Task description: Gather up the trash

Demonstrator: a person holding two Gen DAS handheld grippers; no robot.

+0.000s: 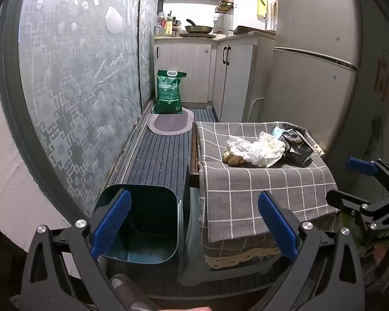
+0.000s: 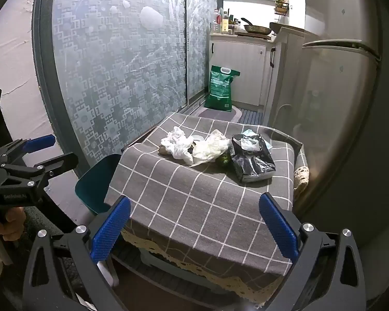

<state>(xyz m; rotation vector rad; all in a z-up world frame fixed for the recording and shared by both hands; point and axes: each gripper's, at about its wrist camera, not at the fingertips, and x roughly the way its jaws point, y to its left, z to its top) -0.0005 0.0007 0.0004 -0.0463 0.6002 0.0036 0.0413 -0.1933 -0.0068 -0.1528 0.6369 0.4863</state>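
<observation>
A: How are the 2 tongs standing?

B: The left gripper [image 1: 194, 223] is hanging with its blue-padded jaws spread wide, gripping nothing — the dark teal plastic bin [image 1: 140, 223] is sitting open on the floor below it. The right gripper [image 2: 194, 223] is gaping just as wide, also holding nothing.

A: And the trash?

B: It is lying on the grey checked tablecloth [image 2: 194, 194] — crumpled white tissues [image 2: 179, 145], a crumpled black foil packet [image 2: 251, 160] just beside them, and a light blue face mask [image 2: 249, 132] touching the packet's far edge.
</observation>
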